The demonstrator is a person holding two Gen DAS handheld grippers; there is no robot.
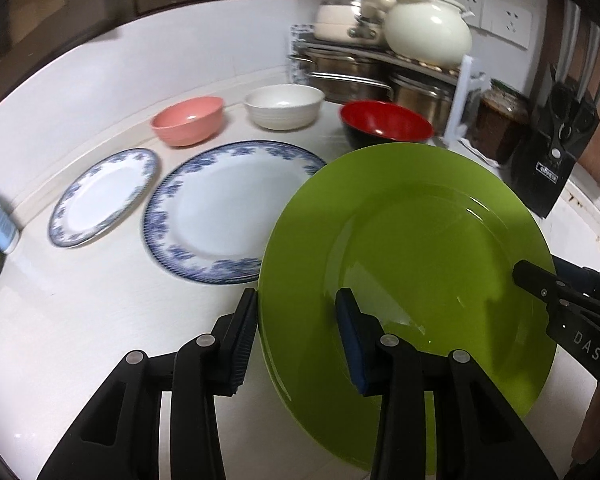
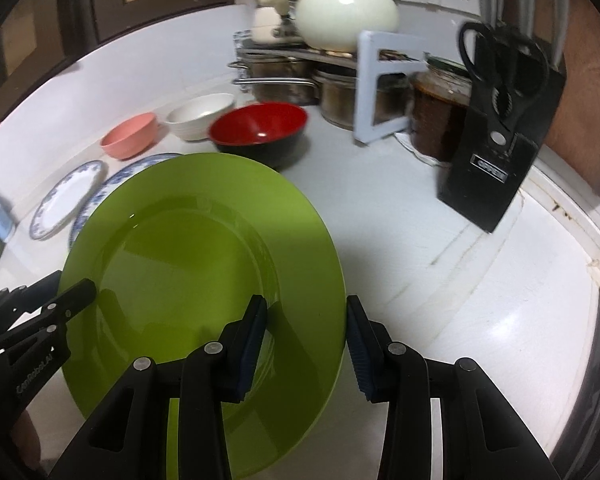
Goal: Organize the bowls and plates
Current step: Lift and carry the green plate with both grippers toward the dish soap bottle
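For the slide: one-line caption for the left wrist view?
Both grippers' fingers straddle opposite rims of a green plate, beside two blue-patterned plates and three bowls on the white counter.

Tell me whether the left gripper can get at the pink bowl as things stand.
Probably not yet. The left gripper straddles the rim of the green plate, which it shares with the right gripper. The pink bowl sits unobstructed beyond the blue-rimmed plates.
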